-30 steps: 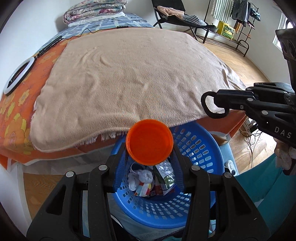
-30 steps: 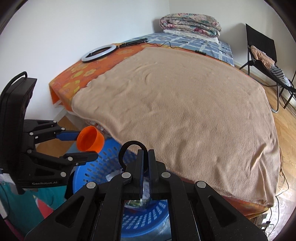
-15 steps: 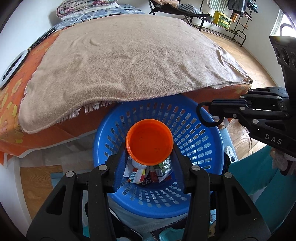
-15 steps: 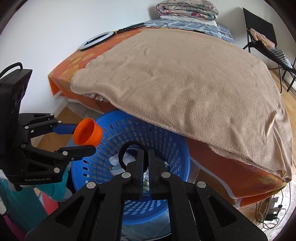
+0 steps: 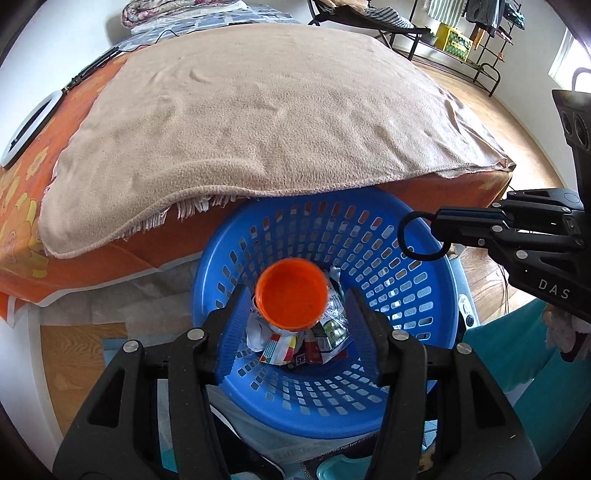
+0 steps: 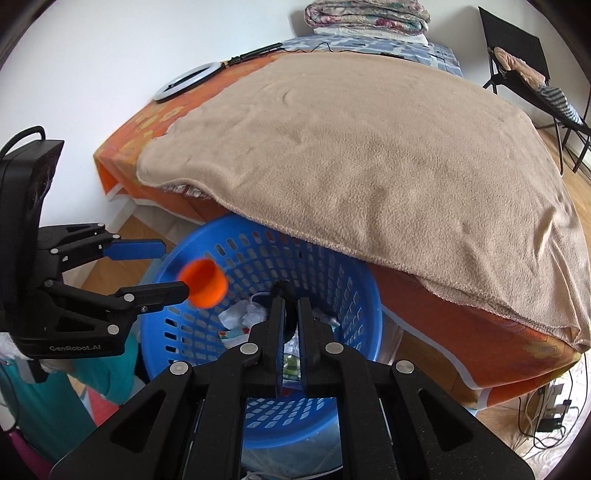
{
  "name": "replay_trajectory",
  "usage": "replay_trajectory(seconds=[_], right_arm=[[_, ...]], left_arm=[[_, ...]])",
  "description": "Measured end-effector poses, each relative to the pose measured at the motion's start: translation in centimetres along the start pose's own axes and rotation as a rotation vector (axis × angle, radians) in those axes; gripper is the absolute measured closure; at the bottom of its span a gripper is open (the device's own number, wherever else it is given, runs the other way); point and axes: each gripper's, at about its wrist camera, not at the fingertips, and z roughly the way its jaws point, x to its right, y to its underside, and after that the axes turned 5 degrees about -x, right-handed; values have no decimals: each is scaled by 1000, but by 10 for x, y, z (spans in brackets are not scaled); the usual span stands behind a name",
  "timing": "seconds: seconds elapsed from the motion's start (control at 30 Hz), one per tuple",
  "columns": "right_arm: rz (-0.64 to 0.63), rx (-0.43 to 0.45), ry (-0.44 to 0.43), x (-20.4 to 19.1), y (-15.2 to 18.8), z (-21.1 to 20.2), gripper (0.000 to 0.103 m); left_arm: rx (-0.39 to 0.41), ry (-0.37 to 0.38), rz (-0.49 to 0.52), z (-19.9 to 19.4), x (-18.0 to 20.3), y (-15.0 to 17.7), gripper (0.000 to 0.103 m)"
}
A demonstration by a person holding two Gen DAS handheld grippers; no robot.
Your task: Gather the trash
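An orange plastic cup [image 5: 292, 294] hangs blurred in the air over the blue laundry basket [image 5: 373, 236], free of my left gripper [image 5: 296, 295], whose fingers stand wide open on either side of it. From the right wrist view the cup [image 6: 203, 283] is just past the left gripper's [image 6: 167, 269] lower fingertip. Crumpled wrappers and paper [image 5: 314, 341] lie in the basket [image 6: 332, 280]. My right gripper [image 6: 290, 301] is shut on a thin black ring [image 5: 415, 236] and holds it over the basket's right rim.
A bed with a beige blanket [image 5: 273, 110] over an orange sheet overhangs the basket's far side. A ring light [image 6: 184, 81] and folded quilts [image 6: 365, 14] lie on the bed. A black chair [image 6: 517, 55] stands at the right, with cables [image 6: 546, 410] on the wooden floor.
Both grippers tipped down over the basket. The left gripper's fingers spread apart and let go of the orange cup, which is dropping toward the trash. The right gripper stayed shut on the ring.
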Motion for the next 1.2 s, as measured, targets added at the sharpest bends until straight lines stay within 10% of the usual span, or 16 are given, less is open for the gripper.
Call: replay_trajectory(seconds=[0.17, 0.27, 1.2], right_arm=[[1, -3, 11, 0, 1, 0, 89], [10, 15, 9, 2, 1, -3, 63], [105, 134, 78, 17, -18, -37, 29]], left_arm=[[1, -8, 2, 0, 0, -1, 47], [8, -9, -11, -2, -2, -2, 47], [175, -31, -77, -52, -10, -28, 20]])
